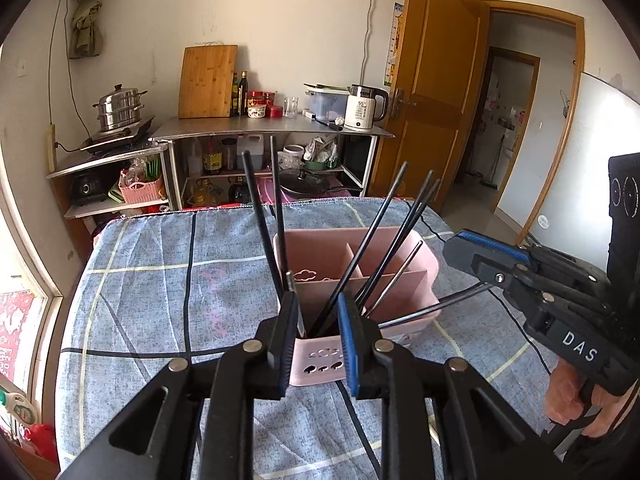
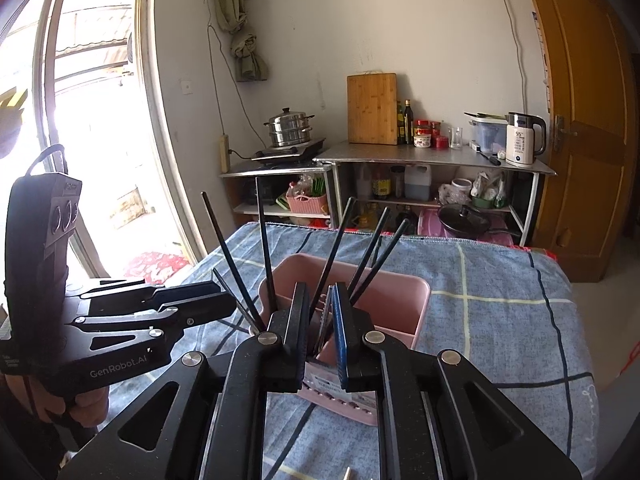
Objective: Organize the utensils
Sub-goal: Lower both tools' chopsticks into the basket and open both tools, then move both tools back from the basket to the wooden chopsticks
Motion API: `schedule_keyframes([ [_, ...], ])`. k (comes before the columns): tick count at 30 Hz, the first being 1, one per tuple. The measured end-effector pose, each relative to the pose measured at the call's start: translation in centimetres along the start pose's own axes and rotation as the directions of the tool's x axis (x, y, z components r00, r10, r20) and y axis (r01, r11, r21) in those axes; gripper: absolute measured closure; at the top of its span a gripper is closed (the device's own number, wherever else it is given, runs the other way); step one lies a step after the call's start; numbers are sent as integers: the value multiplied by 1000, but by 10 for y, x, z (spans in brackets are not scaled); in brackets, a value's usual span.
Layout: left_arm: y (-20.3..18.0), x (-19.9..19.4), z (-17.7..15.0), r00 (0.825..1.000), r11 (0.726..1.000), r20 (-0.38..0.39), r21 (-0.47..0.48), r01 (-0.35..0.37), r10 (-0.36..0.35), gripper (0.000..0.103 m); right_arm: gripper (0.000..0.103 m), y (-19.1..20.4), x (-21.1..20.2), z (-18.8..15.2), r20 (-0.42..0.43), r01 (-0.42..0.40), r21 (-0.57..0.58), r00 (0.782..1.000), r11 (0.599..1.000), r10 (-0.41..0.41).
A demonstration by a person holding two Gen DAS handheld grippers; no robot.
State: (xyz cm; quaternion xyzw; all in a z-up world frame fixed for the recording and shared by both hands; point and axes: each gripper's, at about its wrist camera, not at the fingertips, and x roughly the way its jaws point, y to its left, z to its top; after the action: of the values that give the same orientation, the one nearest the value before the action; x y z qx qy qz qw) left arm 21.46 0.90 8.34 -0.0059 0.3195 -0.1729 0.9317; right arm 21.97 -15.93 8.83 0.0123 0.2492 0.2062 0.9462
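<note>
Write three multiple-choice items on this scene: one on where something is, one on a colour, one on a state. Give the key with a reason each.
1. Where does the cutting board stand?
A. on the steel counter, against the wall
B. flat on the bed
C. on the floor

2. What colour is the utensil caddy?
A. green
B. pink
C. white

3. How is the wooden door?
A. shut
B. taken off
C. open

Key: 1 A, it leans upright behind the bottles; 2 B, its walls and dividers are pink; 3 C, the doorway beside it shows a further room.
</note>
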Motion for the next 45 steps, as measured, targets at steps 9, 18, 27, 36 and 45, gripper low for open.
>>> schedule_keyframes([
  [9, -16, -55, -26, 995, 1000, 101, 18, -18, 16, 78, 91, -9, -57, -29, 41, 15, 19, 999, 1000, -16],
  [18, -35, -79, -78, 993, 1000, 116, 0, 12, -12, 78, 90, -21, -101, -78, 27, 52, 68, 998, 996, -53],
  [27, -40, -72, -114, 998, 999, 60, -33, 24, -22, 78, 90, -27, -112, -112, -36, 88, 88, 996, 992, -85],
  [36, -42, -62, -127, 999, 999, 20, -35, 30, -29, 78, 90, -31, -96, -134, -107, 92, 100, 991, 991, -81],
  [45, -48, -41, -136, 998, 998, -34, -44, 54, -56, 77, 90, -29, -67, -154, -210, 89, 94, 975, 992, -67],
])
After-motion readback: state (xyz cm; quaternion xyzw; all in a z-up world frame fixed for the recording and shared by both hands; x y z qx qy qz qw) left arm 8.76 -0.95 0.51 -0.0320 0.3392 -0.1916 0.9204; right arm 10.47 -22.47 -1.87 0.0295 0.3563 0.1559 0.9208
